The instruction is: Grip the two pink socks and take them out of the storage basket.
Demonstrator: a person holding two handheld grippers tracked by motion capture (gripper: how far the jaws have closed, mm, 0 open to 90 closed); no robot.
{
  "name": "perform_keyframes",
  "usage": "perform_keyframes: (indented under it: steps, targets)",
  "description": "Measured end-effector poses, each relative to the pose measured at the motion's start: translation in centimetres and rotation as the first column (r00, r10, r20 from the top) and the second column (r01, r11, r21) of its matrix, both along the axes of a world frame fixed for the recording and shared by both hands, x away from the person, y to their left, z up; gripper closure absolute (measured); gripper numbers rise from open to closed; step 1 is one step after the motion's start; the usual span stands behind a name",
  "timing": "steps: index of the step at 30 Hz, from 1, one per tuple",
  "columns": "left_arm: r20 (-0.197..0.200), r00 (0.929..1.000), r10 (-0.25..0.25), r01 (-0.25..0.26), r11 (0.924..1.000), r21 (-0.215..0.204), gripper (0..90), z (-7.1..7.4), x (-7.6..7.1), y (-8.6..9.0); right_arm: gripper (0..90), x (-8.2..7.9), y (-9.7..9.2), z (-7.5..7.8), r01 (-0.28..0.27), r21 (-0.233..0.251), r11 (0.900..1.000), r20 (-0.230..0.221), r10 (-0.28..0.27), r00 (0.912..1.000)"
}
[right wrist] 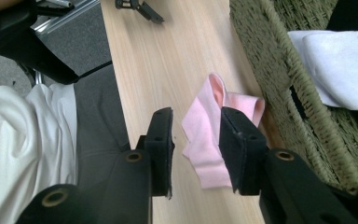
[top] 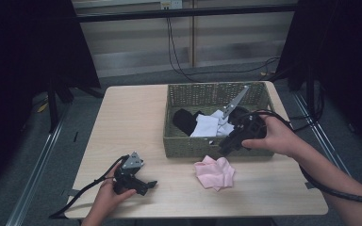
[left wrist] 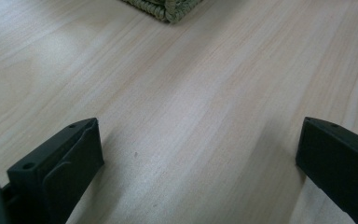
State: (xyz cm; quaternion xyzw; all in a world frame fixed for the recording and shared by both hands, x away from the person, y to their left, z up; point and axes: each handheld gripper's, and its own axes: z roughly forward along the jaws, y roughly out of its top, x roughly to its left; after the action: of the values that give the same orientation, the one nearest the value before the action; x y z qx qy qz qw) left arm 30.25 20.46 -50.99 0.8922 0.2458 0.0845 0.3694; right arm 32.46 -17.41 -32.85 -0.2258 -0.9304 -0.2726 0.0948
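Right tool point(right wrist: 195, 140): jaws parted, empty, above pink cloth point(top: 214, 173) lying crumpled on counter point(top: 136, 122) beside basket point(top: 188, 147). Cloth: light, limp, probably non-slip; pinch a raised fold.

Both grippers are chunky matte black. The left gripper point(top: 141, 184) has a grey three-cornered plate on top at 12 o'clock, plus a black cable. The right gripper point(right wrist: 196, 140) has flat rectangular jaws with round brass-ringed screw holes. The person wears a white top.

Cloth, wicker and pale wood in front of you
Your pink cloth point(top: 214, 172) looks soft and matt; the basket point(top: 202, 145) is rough woven wicker; the table point(top: 132, 122) is smooth wood.
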Motion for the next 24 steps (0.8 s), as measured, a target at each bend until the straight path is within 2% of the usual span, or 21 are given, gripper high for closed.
perform_keyframes:
  steps: [4,13,19,22,24]
  targets:
    - [0.0,1.0,0.0,0.0,1.0,0.0,0.0,0.0,0.0,0.0,56.6,-0.2,-0.3,-0.3,0.015,-0.003,0.9999,0.017,-0.015,0.9997]
    - [0.0,1.0,-0.001,0.001,1.0,0.0,0.0,0.0,0.0,0.0,50.9,-0.5,-1.3,-1.4,0.034,-0.001,0.9994,0.042,-0.034,0.9985]
    - [0.0,1.0,-0.001,0.001,1.0,0.0,0.0,0.0,0.0,0.0,47.8,-0.7,-2.2,-3.0,0.049,-0.01,0.9987,0.036,-0.049,0.9982]
    - [0.0,1.0,0.0,0.0,1.0,0.0,0.0,0.0,0.0,0.0,45.6,-1.0,-2.4,-3.8,0.059,-0.033,0.9977,0.051,-0.057,0.9971]
    - [0.0,1.0,0.0,0.0,1.0,0.0,0.0,0.0,0.0,0.0,45.2,-1.1,-2.6,-4.4,0.062,-0.018,0.9979,0.044,-0.061,0.9972]
